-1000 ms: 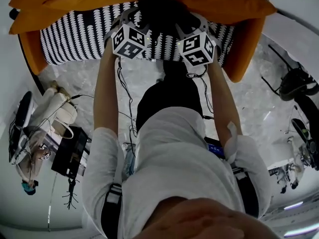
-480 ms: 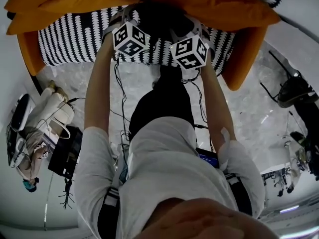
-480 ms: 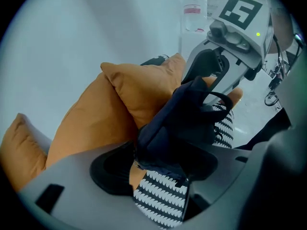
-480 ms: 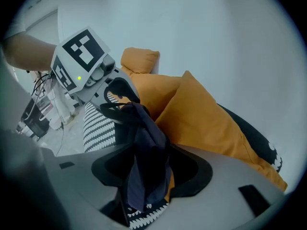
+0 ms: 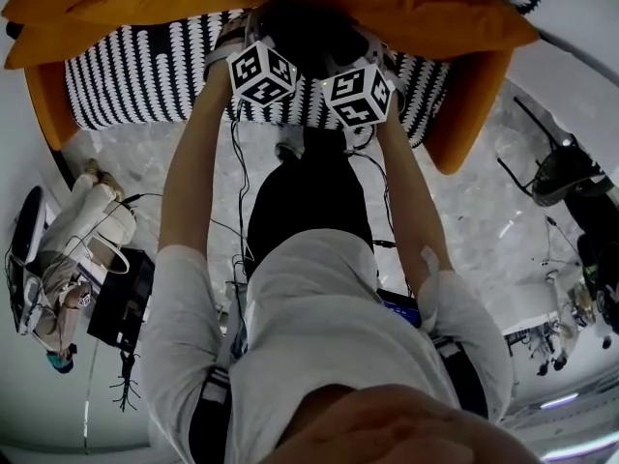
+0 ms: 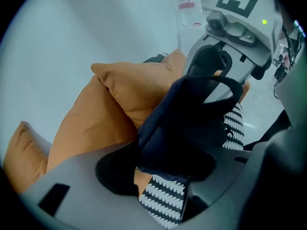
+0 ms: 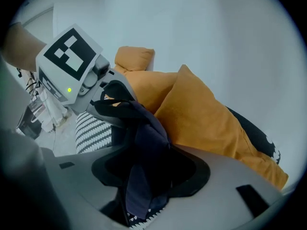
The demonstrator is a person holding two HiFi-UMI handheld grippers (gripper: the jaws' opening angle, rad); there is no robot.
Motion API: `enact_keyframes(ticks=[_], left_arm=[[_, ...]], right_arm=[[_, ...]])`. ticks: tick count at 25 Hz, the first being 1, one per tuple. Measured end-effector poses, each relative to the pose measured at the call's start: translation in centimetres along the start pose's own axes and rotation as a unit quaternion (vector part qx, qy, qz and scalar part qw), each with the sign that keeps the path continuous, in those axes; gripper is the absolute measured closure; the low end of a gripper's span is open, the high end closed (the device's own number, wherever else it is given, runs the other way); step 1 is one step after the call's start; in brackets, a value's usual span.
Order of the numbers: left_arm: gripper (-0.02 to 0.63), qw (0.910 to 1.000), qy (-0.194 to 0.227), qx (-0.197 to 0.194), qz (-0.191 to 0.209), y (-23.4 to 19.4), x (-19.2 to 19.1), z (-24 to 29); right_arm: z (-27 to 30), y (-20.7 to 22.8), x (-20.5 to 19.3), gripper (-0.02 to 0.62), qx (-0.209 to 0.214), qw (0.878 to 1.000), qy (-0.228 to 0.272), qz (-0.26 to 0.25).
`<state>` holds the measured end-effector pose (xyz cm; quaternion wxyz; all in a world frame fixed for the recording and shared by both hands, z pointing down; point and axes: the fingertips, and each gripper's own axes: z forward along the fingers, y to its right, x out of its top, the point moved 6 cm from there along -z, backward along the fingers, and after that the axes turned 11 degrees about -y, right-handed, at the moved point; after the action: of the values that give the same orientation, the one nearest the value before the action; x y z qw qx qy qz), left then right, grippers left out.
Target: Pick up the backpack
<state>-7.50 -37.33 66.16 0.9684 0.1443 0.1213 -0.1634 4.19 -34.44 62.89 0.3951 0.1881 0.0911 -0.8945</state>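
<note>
Head view: left gripper [image 5: 253, 46] & right gripper [image 5: 360, 56] both at dark navy fabric backpack [image 5: 302, 35] on black-and-white patterned sofa seat [image 5: 135, 75]. Left gripper view: jaws wide, just been closing, fabric between; prob. slips if only a thin fold gets pinched. Right gripper view: jaws wide round loose fold; orange cushions [image 7: 206, 119] just behind, so free room only up & toward seat front.

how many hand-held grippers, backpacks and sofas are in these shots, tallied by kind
hand-held grippers: 2 (left hand-held gripper, right hand-held gripper)
backpack: 1
sofa: 1
total: 4
</note>
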Motion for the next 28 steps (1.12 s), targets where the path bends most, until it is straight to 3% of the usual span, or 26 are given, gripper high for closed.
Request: enact_keyframes(ticks=[11,14,18,28], left_arm=[[0.486,0.9987,0.014,0.012,-0.047,4.0,-2.3,-1.0],[0.528,0.9984,0.008,0.022,-0.051,5.6,-3.3,-1.5],[0.543,0.9976,0.009,0.031,-0.061,7.6,-4.3,-2.2],[0.552,0.9967,0.01,0.024,-0.076,11.4,-7.2,-4.1]], right_arm=[[0.1,-2.6,-2.0,0.362,-0.003,1.0,-0.002,0.007],[-0.1,-3.8,-3.1,0.399,-0.003,1.0,-0.012,-0.004],[-0.4,-5.5,-4.5,0.447,-0.013,1.0,-0.014,-0.007],[-1.5,-9.7,-6.0,0.477,-0.021,1.0,-0.014,-0.008]])
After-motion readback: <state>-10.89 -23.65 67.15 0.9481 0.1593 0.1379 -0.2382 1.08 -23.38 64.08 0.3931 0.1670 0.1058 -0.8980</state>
